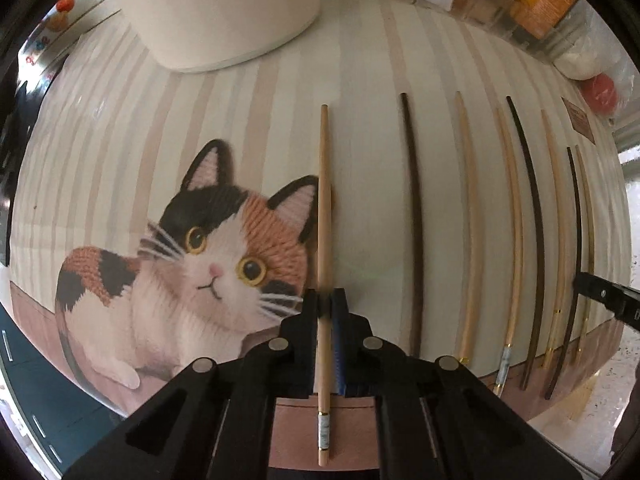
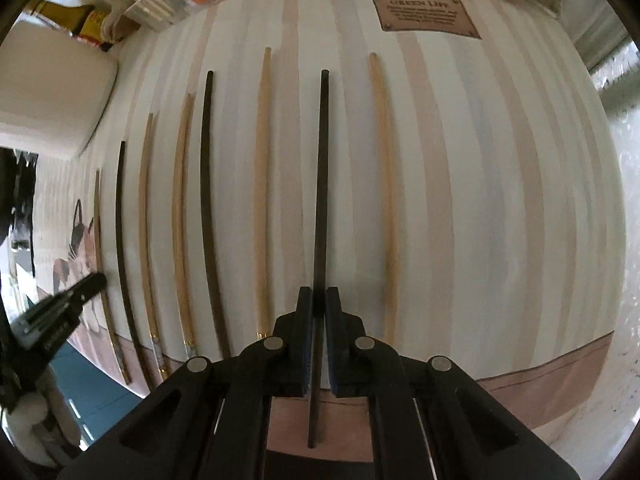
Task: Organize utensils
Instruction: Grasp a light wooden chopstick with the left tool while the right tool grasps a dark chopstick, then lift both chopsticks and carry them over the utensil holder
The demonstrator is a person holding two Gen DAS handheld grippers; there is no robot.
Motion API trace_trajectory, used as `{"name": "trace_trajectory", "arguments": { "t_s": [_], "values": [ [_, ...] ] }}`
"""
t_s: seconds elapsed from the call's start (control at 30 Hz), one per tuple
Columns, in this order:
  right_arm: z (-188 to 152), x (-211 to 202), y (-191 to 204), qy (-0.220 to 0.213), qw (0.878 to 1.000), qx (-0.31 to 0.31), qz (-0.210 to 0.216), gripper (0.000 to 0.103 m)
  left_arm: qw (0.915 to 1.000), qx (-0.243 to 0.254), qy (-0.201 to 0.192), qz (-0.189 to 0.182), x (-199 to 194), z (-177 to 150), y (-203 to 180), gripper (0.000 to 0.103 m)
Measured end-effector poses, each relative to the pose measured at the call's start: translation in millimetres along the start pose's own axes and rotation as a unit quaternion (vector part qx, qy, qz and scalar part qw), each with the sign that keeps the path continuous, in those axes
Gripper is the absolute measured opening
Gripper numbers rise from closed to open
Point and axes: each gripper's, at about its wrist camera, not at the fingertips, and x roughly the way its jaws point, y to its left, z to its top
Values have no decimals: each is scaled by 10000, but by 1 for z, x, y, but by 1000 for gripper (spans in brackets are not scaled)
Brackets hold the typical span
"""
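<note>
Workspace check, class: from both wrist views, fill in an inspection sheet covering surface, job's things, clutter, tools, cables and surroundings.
Surface: striped placemat with a cat picture and a brown label.
Job's things: chopsticks lying side by side in a row, light and dark mixed; a light chopstick at the cat end, a dark chopstick second from the other end.
Clutter: white container on the mat's far part.
Tools: left tool shut on the light chopstick; right tool shut on the dark chopstick.
Cables: nothing seen.
Surroundings: jars and packets beyond the mat's far edge; blue surface beside the mat.
</note>
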Motion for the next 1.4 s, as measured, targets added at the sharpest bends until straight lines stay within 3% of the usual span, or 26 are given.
{"name": "trace_trajectory", "arguments": {
  "t_s": [0.3,0.5,0.67,0.73,1.0,1.23,1.4],
  "values": [
    [26,6,25,103,9975,-198,-668,7,9998,86,68,-135,1,27,14,8],
    [47,11,42,171,9967,-243,-750,6,9996,291,7,-61,2,43,-2,5],
    [46,11,50,19,9985,-100,-535,6,9997,174,-24,-194,-3,46,2,4],
    [40,2,29,-87,9990,-8,-433,6,9996,144,-105,-238,-12,47,7,4],
    [28,-26,12,-454,9989,136,68,5,9966,69,-632,-522,-68,43,23,4],
    [23,-61,24,-781,9960,35,431,5,9927,122,-1002,-665,-105,42,21,4],
    [25,-89,57,-1077,9920,-143,648,5,9878,120,-1339,-781,-134,48,18,4]
  ]
}}
